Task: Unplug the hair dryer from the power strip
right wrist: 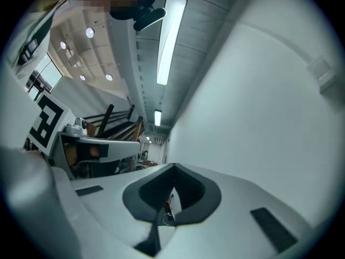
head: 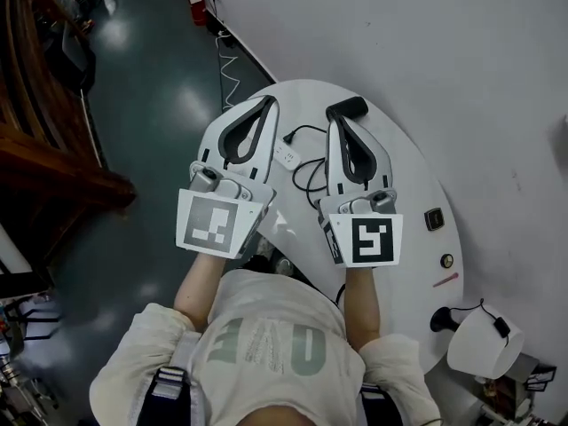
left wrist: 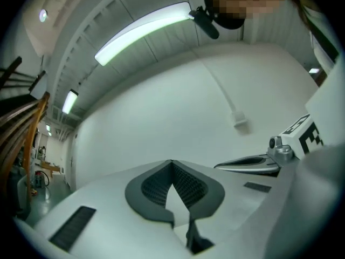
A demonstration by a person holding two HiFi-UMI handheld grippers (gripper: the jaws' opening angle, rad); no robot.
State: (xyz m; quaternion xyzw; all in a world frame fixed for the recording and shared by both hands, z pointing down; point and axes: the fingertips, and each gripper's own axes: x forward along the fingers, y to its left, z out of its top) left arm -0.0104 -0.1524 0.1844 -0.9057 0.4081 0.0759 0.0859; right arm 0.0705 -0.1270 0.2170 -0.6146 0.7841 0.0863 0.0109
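Left tongs (head: 267, 104) and right tongs (head: 341, 124) are shut, empty (side by side) over the table (head: 417, 180); wall (head: 426, 34) ahead, floor (head: 160, 105) left.

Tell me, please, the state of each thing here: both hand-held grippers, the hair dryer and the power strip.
left hand-held gripper: shut, empty, held above the table.
right hand-held gripper: shut, empty, held above the table.
hair dryer: lies on the table, not held, partly hidden.
power strip: lies on the table; a black plug appears to sit in it.
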